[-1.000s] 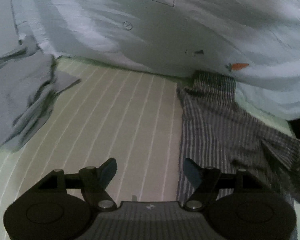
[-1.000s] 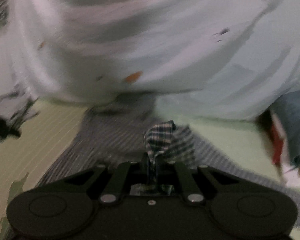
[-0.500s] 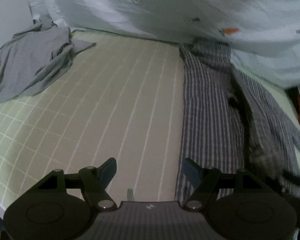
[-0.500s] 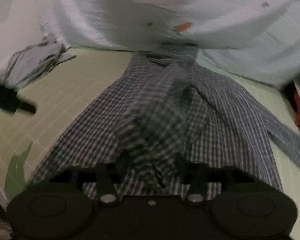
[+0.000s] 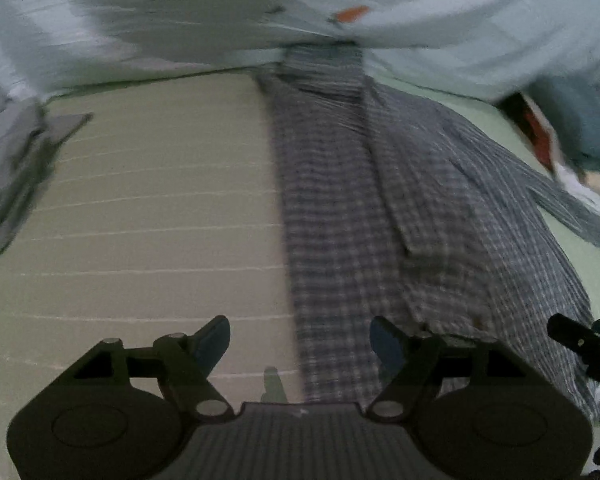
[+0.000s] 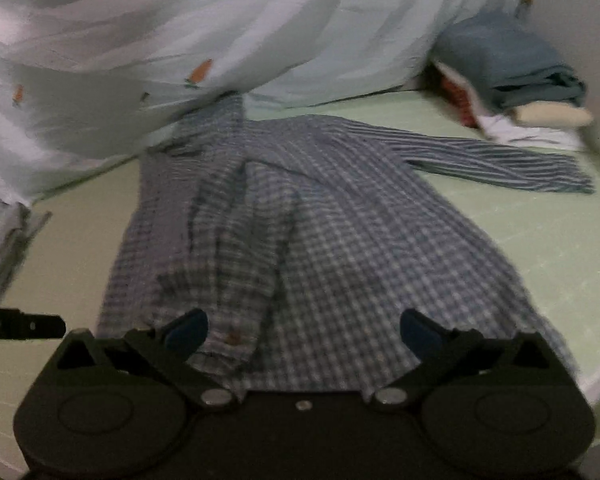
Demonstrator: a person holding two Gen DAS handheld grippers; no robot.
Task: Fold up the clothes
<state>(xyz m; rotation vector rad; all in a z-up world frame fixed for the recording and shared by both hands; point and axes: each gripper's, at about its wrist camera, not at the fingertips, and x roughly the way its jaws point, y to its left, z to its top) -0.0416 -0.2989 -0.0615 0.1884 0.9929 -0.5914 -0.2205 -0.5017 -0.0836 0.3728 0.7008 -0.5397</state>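
Observation:
A blue-and-white checked shirt [image 5: 380,220] [image 6: 340,240] lies spread on the pale green bed sheet [image 6: 540,240], one sleeve [image 6: 500,160] stretched out to the right. My right gripper [image 6: 303,323] hangs just over the shirt's near hem. Its jaws are opening wide, and the cloth lies beneath them without being pressed. My left gripper [image 5: 298,332] straddles the shirt's left edge over the sheet [image 5: 140,220]. Its jaws are opening a little and grip nothing. The shirt's collar end is tucked under the duvet.
A pale blue duvet with carrot prints [image 5: 180,20] [image 6: 180,40] is heaped along the back. A crumpled grey garment [image 5: 12,168] lies at far left. A pile of folded blue clothes [image 6: 508,64] sits back right. The bed's edge [image 6: 596,380] runs near right.
My right gripper was shut on a bunch of checked cloth and has let it go; its jaws now stand wide and the shirt lies flat. Both grippers have drawn back toward the near hem.

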